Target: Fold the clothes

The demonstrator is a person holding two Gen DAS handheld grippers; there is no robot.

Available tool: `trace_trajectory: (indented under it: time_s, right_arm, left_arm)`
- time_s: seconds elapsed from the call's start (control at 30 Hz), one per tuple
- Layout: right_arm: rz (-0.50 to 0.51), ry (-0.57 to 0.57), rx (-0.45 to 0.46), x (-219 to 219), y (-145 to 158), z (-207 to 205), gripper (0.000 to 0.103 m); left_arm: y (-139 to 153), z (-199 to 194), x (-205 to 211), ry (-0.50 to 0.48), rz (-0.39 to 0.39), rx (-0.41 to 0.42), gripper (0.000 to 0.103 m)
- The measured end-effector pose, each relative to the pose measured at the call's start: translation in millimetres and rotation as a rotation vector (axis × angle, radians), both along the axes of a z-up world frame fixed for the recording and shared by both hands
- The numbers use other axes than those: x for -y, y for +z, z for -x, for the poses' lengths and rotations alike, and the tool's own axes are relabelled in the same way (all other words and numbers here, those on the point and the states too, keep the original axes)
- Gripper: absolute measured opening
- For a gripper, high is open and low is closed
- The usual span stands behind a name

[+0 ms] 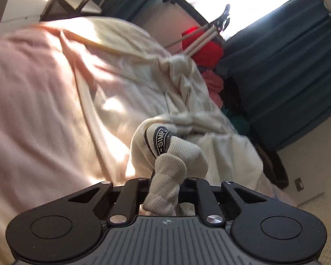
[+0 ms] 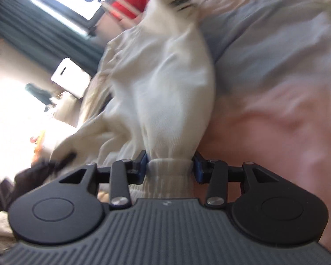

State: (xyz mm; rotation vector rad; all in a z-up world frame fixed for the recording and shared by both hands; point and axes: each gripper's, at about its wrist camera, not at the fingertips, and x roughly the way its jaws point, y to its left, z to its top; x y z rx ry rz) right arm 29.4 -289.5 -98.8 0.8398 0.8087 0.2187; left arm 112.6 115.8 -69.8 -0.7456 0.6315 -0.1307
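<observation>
A white ribbed sock (image 1: 176, 152) with a black oval label is rolled up in front of my left gripper (image 1: 165, 183), which is shut on its twisted cuff; the fingertips are hidden behind the fabric. In the right wrist view a white sock (image 2: 172, 88) stretches away over the bed, with blurred black marks at its far end. My right gripper (image 2: 170, 165) is shut on that sock's bunched ribbed cuff, squeezed between the blue pads (image 2: 143, 165). I cannot tell whether both views show the same sock. Neither gripper appears in the other's view.
A crumpled cream garment (image 1: 187, 92) lies on the pink bedding (image 1: 44, 88). Red clothes (image 1: 205, 46) and pale rods stand beyond it, before teal curtains (image 1: 286, 77) and a bright window. In the right wrist view, a pale blue sheet (image 2: 264, 44) lies to the right of the sock.
</observation>
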Motion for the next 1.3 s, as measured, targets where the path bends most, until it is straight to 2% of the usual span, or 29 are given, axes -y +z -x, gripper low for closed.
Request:
trace_trajectory:
  time_s: [0.1, 0.17, 0.27, 0.37, 0.47, 0.53, 0.7, 0.83, 0.9, 0.93, 0.97, 1.0, 1.07, 1.1, 1.13, 1.17, 1.3]
  right_arm:
    - [-0.113, 0.056, 0.054, -54, 7, -4, 0.044]
    - [-0.156, 0.095, 0.08, -98, 12, -18, 0.044]
    - [-0.222, 0.156, 0.102, -165, 15, -53, 0.043]
    - [-0.299, 0.22, 0.112, -228, 11, -92, 0.043]
    - [-0.328, 0.276, 0.109, -284, 2, -131, 0.043]
    - [-0.302, 0.297, 0.095, -313, -6, -152, 0.043]
    - [-0.205, 0.332, 0.062, -349, -28, -182, 0.043]
    - [-0.166, 0.375, 0.073, -353, -23, -188, 0.044]
    - [-0.126, 0.401, 0.079, -355, -15, -185, 0.047]
    - [-0.101, 0.42, 0.087, -355, -11, -185, 0.049]
    - [-0.075, 0.438, 0.095, -355, -6, -184, 0.053]
    - [-0.06, 0.461, 0.101, -354, 0, -180, 0.067]
    - [-0.043, 0.503, 0.102, -351, 10, -169, 0.078]
    - [-0.008, 0.499, 0.118, -348, 18, -161, 0.078]
    - [0.034, 0.494, 0.144, -344, 28, -152, 0.078]
    - [0.063, 0.495, 0.169, -338, 38, -143, 0.078]
    - [0.154, 0.468, 0.249, -306, 75, -111, 0.078]
  left_arm:
    - [40, -34, -37, 0.038, -0.066, 0.045, 0.012]
    - [65, -57, -65, 0.061, -0.155, 0.062, 0.012]
    - [101, -96, -104, 0.096, -0.28, 0.075, 0.012]
    - [121, -137, -143, 0.149, -0.401, 0.081, 0.012]
    - [113, -192, -177, 0.188, -0.51, 0.025, 0.012]
    - [93, -225, -196, 0.205, -0.537, -0.024, 0.013]
    - [15, -282, -222, 0.208, -0.556, -0.123, 0.013]
    - [-13, -288, -215, 0.177, -0.627, -0.137, 0.019]
    - [-11, -281, -209, 0.159, -0.662, -0.115, 0.026]
    - [-8, -276, -206, 0.154, -0.676, -0.109, 0.034]
    - [-4, -271, -203, 0.15, -0.689, -0.105, 0.049]
    - [1, -263, -198, 0.143, -0.694, -0.104, 0.054]
    - [15, -244, -186, 0.15, -0.694, -0.093, 0.065]
    - [23, -233, -179, 0.156, -0.692, -0.088, 0.071]
    - [31, -222, -170, 0.165, -0.704, -0.073, 0.085]
    - [40, -210, -160, 0.169, -0.722, -0.05, 0.091]
    - [71, -155, -105, 0.108, -0.754, 0.035, 0.092]
